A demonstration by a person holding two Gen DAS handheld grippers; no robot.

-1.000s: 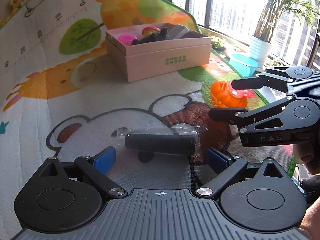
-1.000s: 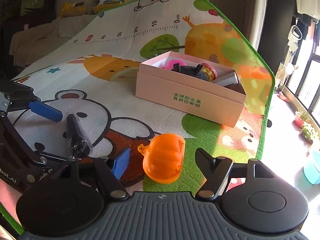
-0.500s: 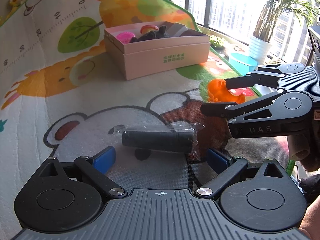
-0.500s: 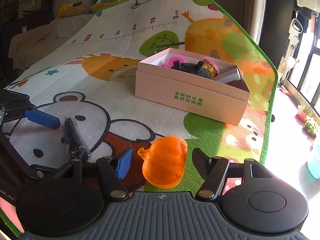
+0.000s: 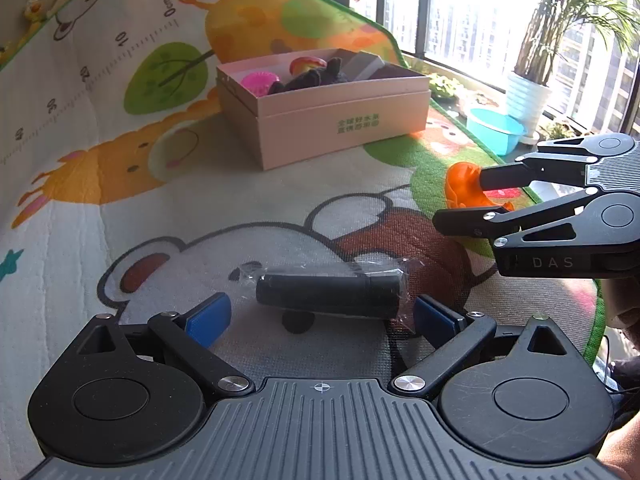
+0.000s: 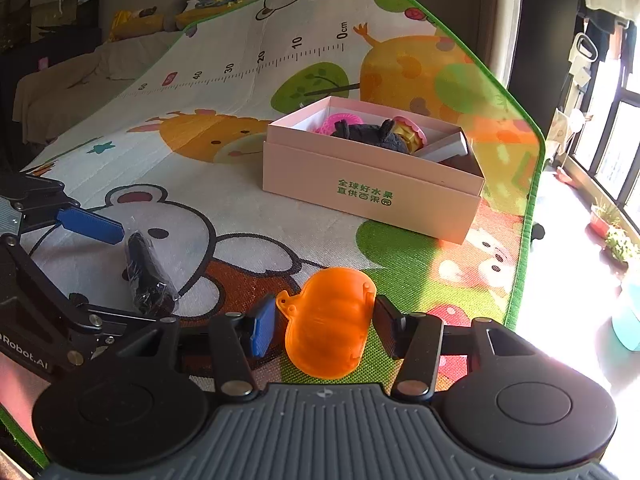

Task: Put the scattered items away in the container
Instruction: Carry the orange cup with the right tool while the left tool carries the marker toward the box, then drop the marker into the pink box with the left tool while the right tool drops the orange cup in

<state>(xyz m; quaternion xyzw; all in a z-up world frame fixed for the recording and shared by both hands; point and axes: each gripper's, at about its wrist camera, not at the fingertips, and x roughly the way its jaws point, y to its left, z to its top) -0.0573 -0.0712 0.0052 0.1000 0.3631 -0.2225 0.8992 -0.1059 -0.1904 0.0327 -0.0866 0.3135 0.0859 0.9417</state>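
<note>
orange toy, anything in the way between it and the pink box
Nothing visible. Only bare play mat lies between the orange toy and the open pink box; the wrapped black tube lies off to the side.

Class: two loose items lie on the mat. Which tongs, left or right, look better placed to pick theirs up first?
Right. The right tongs closely flank the orange toy, nearly touching. The left tongs stand wide open around the wrapped black tube.

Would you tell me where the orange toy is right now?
The orange toy lies on the mat between the right gripper's fingers, nearer than the pink box.
</note>
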